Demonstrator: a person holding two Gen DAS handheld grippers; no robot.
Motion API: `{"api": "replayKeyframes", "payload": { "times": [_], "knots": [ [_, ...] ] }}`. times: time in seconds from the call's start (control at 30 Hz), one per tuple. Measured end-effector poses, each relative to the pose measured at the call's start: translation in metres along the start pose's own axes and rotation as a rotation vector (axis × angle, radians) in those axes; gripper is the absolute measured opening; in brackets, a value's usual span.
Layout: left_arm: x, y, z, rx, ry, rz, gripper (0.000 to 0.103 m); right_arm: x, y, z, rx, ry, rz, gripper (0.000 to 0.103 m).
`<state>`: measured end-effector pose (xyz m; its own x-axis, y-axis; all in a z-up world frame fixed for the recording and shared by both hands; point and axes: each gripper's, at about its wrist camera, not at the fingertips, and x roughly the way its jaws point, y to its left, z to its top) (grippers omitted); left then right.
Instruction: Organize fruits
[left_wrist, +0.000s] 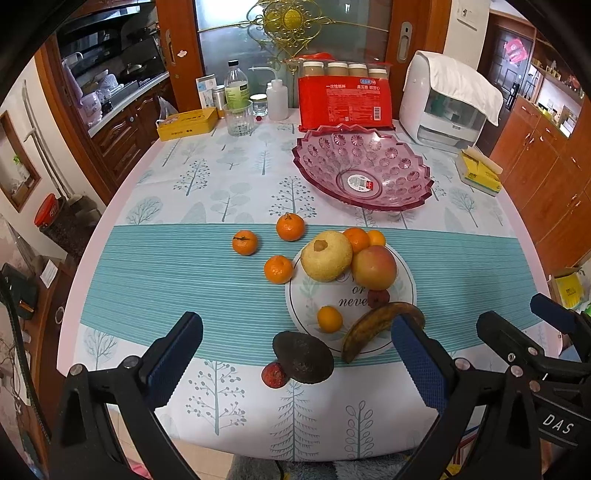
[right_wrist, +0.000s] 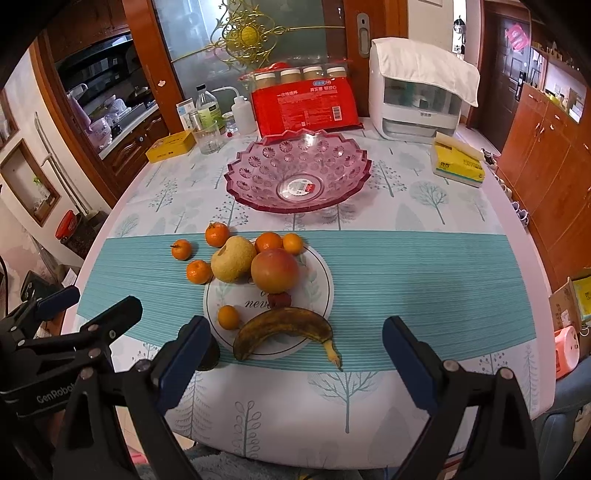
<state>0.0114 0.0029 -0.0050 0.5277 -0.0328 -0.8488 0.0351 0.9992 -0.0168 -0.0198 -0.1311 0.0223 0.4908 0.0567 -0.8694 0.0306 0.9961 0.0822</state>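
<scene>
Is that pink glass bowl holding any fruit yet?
Empty. The pink bowl shows only a label sticker at its bottom; all the fruit sits on or around the white plate.

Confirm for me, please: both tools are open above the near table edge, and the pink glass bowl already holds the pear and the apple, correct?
Not quite. The pink glass bowl is empty; the right wrist view shows the pear and apple on the white plate. Both the left tool and right tool are open.

Table (left_wrist: 480, 236) bears pink bowl (left_wrist: 364, 168), fruit plate (left_wrist: 306, 295), tangerines (left_wrist: 244, 242), avocado (left_wrist: 303, 356).
</scene>
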Motion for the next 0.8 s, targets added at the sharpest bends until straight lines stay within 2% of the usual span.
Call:
{"api": "replayKeyframes", "payload": {
  "times": [0.8],
  "knots": [
    [-0.0037, 0.0048, -0.0045, -0.003, 0.000, 0.001, 0.101, -0.0025, 0.0006, -0.0021, -0.010, -0.008, 0.007, 0.095]
  ]
}}
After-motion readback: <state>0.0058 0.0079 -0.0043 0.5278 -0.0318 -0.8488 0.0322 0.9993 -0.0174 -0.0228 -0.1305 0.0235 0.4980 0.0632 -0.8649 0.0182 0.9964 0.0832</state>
